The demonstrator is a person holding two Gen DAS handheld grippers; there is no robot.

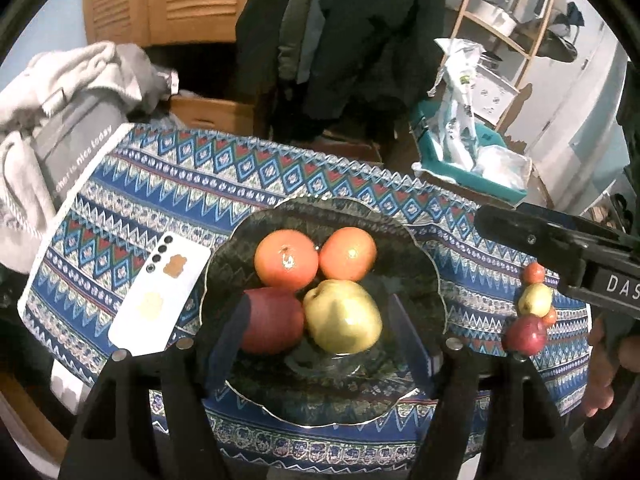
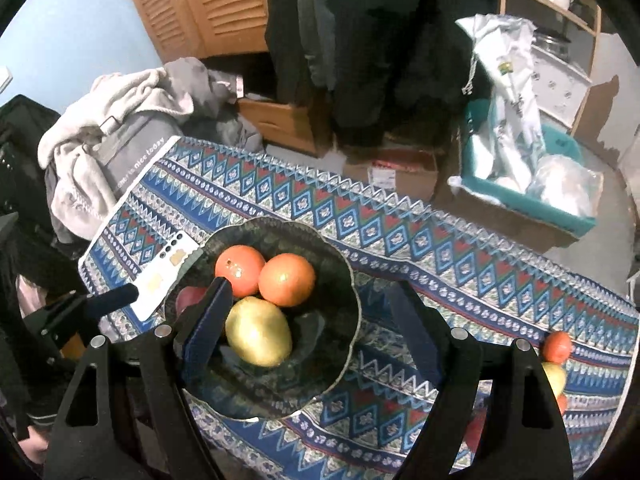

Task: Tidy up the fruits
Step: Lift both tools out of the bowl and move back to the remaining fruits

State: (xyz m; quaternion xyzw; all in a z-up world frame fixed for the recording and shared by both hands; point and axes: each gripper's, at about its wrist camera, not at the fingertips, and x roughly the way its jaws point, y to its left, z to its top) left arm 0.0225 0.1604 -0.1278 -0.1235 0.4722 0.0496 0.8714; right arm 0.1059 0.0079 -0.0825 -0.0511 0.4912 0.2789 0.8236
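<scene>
A dark glass bowl (image 1: 420,248) (image 2: 344,256) sits on the patterned cloth and holds two oranges (image 1: 286,258) (image 2: 286,279), a yellow apple (image 1: 342,316) (image 2: 258,330) and a red apple (image 1: 276,320) (image 2: 188,298). My left gripper (image 1: 320,320) is open and empty, its fingers hovering over the bowl on either side of the fruit. My right gripper (image 2: 316,320) is open and empty just above the bowl's right half. Loose fruits lie at the table's right edge: a small orange (image 1: 534,273) (image 2: 557,346), a yellow fruit (image 1: 536,299) (image 2: 554,378) and a red apple (image 1: 526,336).
A white phone (image 1: 160,294) (image 2: 164,276) lies left of the bowl. A grey garment pile (image 1: 60,120) (image 2: 112,140) sits past the table's left end. A teal bin with bags (image 1: 468,152) (image 2: 520,176) and cardboard boxes stand behind the table.
</scene>
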